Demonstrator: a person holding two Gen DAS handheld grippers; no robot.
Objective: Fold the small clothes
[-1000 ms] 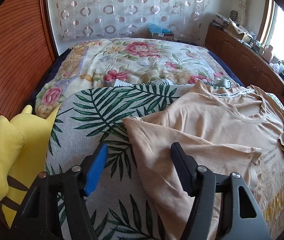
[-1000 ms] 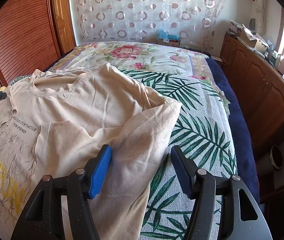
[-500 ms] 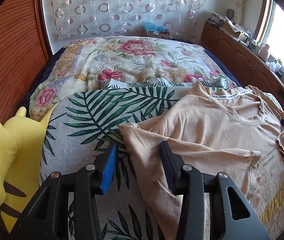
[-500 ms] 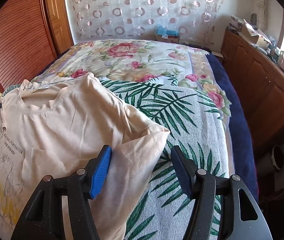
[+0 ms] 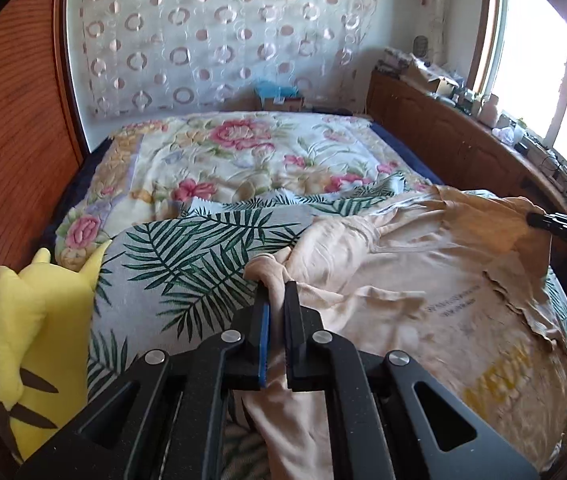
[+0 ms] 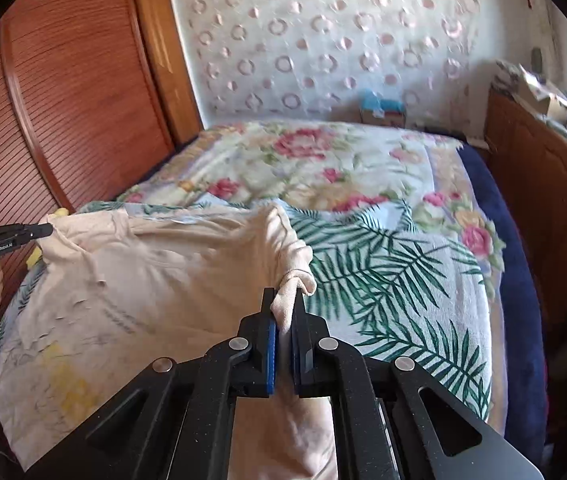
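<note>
Both sleeves pinched

I had just closed my left gripper (image 5: 274, 300) and right gripper (image 6: 283, 308); each one's fingers clamped a bunched sleeve of the beige T-shirt (image 5: 423, 292) above the bed (image 5: 187, 264).

A bed (image 5: 131, 184) is filling the room, lying under a floral quilt (image 5: 243, 152) and a palm-leaf blanket (image 5: 187, 256). A ring-patterned curtain (image 5: 211, 40) is hanging behind it. Slatted wooden doors (image 6: 75, 112) are standing along one side, a cluttered wooden cabinet (image 5: 455, 148) along the other. Daylight is entering through the window (image 5: 531, 48).
</note>
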